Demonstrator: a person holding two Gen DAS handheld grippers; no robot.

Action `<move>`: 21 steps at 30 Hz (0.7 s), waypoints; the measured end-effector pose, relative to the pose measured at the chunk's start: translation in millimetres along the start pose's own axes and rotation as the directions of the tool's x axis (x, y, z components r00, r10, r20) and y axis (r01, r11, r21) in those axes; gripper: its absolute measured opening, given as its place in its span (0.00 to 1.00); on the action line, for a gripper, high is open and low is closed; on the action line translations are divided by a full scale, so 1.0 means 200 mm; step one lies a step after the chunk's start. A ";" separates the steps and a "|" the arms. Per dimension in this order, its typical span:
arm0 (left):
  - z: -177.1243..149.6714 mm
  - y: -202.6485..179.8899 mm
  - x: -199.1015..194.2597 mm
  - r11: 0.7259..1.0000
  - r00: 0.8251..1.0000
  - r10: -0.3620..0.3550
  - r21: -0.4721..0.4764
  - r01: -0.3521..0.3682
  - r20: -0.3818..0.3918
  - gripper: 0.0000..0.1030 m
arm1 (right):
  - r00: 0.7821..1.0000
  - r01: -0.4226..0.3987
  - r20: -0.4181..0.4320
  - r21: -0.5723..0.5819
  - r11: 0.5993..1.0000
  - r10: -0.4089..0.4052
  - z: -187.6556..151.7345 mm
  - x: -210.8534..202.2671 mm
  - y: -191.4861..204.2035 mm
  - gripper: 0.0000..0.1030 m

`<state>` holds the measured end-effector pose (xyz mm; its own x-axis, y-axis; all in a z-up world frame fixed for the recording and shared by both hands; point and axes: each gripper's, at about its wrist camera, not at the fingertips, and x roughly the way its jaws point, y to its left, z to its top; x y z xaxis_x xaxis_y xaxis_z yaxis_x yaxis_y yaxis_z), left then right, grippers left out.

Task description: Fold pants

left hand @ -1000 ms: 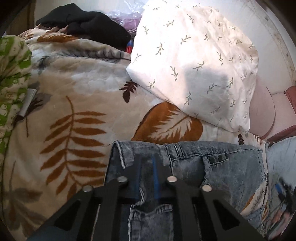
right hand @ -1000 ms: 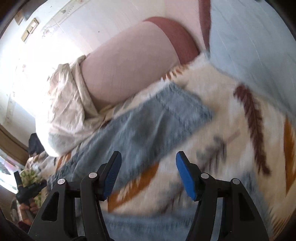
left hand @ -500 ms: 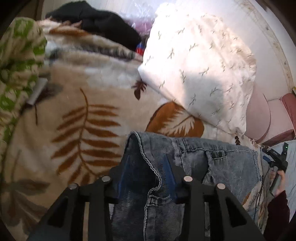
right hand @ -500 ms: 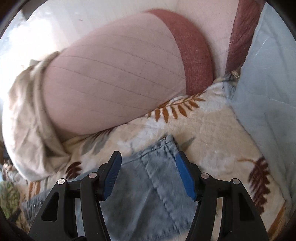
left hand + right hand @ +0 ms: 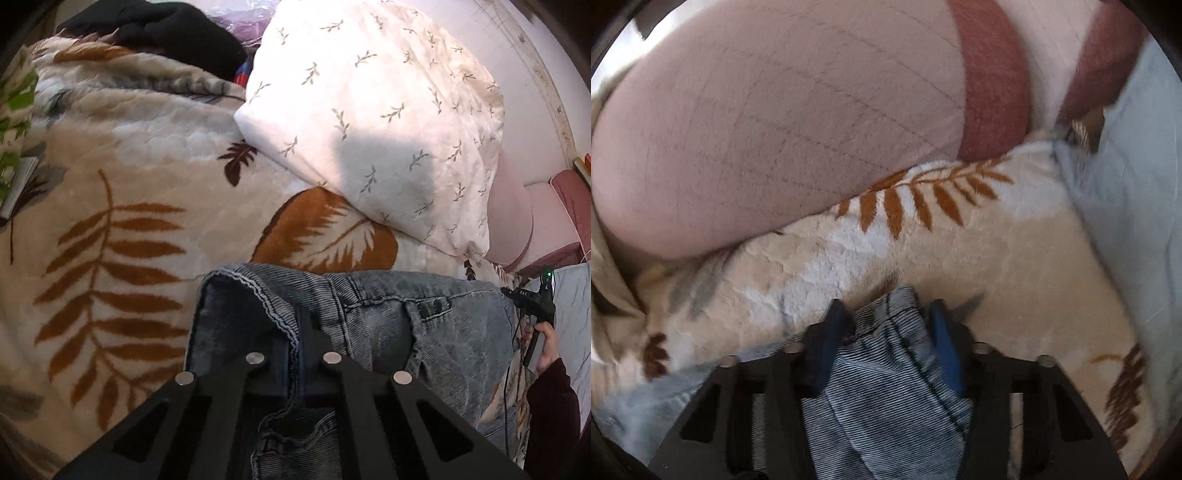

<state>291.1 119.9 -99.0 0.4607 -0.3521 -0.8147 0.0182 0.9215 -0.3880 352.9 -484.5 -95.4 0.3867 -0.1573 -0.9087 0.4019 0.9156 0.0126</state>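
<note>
We had L tongs [image 5: 293, 332] clamped on jeans [image 5: 388, 325] waistband, lower centre of frame, denim lying on leaf-print blanket [image 5: 129, 184] w/ white pillow [image 5: 369, 110] upper right. R tongs [image 5: 886, 325] nearly closed, pinching bunched denim corner [image 5: 886, 369] at bottom centre; pink cushion [image 5: 775, 129] above.

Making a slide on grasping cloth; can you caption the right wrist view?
Right gripper shut on a bunched corner of the jeans, on a leaf-print blanket beside a pink cushion.

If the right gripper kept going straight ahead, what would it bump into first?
Probably the leaf-print blanket just ahead of the right gripper, then the big pink cushion behind; depth is hard to judge.
</note>
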 end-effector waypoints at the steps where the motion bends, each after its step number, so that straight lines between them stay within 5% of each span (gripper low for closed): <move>1: 0.01 -0.01 -0.01 1.000 1.000 0.001 0.008 -0.001 0.001 0.04 | 1.000 0.005 0.000 -0.004 1.000 -0.005 0.00 -0.01 0.01 0.16; 5: 0.02 -0.02 -0.08 1.000 1.000 -0.019 0.012 0.019 0.022 0.03 | 0.998 0.023 0.053 -0.036 0.999 -0.021 -0.05 -0.18 0.04 0.14; 13: -0.03 -0.07 -0.49 0.994 0.989 -0.109 0.043 0.105 0.100 0.03 | 0.969 -0.164 0.198 0.055 0.985 0.150 -0.23 -0.70 -0.11 0.13; 21: -0.32 -0.09 -0.91 0.984 0.974 -0.173 0.076 0.163 0.144 0.03 | 0.930 -0.267 0.297 0.140 0.953 0.217 -0.70 -1.14 -0.40 0.14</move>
<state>149.9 157.9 29.1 0.5738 -0.4788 -0.6645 0.1605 0.8614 -0.4820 117.3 -469.7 52.3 0.6933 -0.0572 -0.7184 0.3961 0.8630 0.3135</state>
